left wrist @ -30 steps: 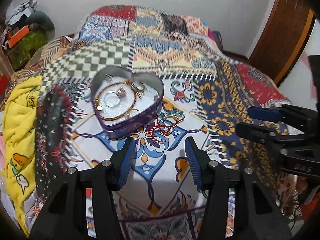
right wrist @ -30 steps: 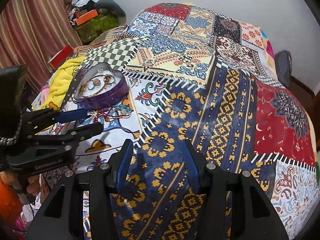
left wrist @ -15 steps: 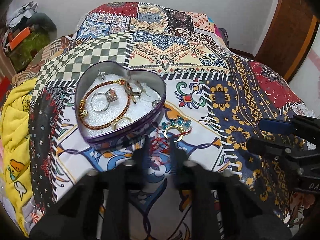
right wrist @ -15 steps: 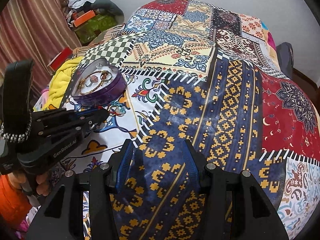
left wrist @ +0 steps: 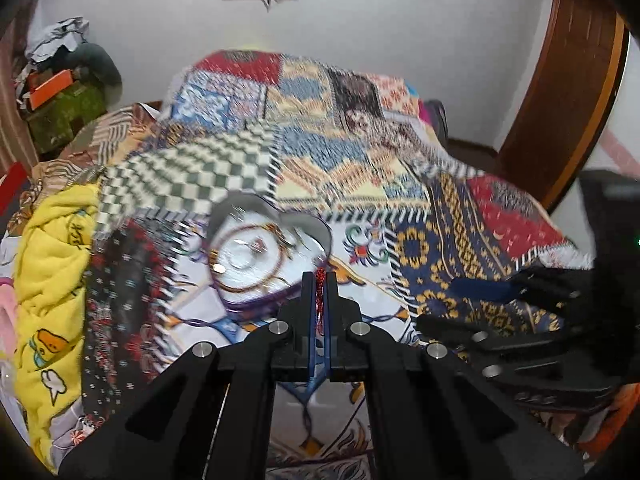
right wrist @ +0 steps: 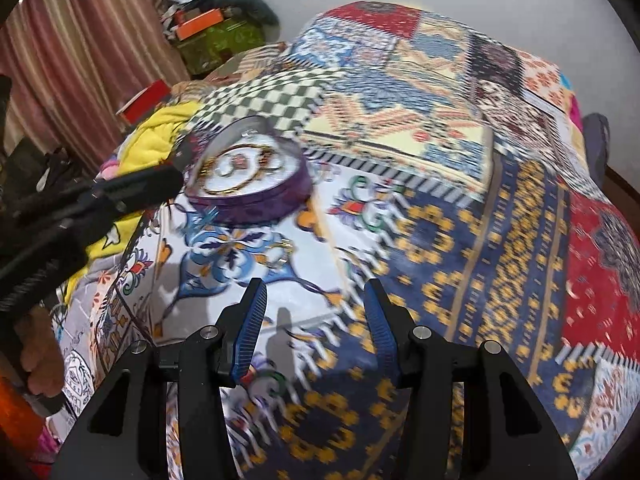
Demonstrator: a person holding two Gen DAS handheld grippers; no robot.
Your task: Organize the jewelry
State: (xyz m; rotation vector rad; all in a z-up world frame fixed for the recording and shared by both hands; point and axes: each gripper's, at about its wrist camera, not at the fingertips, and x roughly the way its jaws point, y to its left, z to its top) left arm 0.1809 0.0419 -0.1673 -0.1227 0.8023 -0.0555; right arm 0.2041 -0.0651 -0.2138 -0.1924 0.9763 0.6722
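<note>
A purple heart-shaped tin (left wrist: 256,304) with bangles and rings on a white lining sits on the patchwork bedspread; it also shows in the right wrist view (right wrist: 252,200). My left gripper (left wrist: 319,280) is shut on a red thread bracelet (left wrist: 319,300) and holds it just right of the tin's near rim. In the right wrist view the left gripper (right wrist: 176,178) reaches in beside the tin. My right gripper (right wrist: 314,300) is open and empty above the bedspread. A gold ring with blue stones (right wrist: 280,252) lies on the spread in front of the tin.
A yellow blanket (left wrist: 52,280) is bunched at the bed's left edge. Boxes and clothes (left wrist: 60,100) are piled in the far left corner. A wooden door (left wrist: 568,100) stands at the right. The right gripper's body (left wrist: 520,340) is at the right of the left wrist view.
My left gripper closed on the red thread bracelet beside the tin and lifted it. My right gripper moved left, nearer the tin, and stayed open.
</note>
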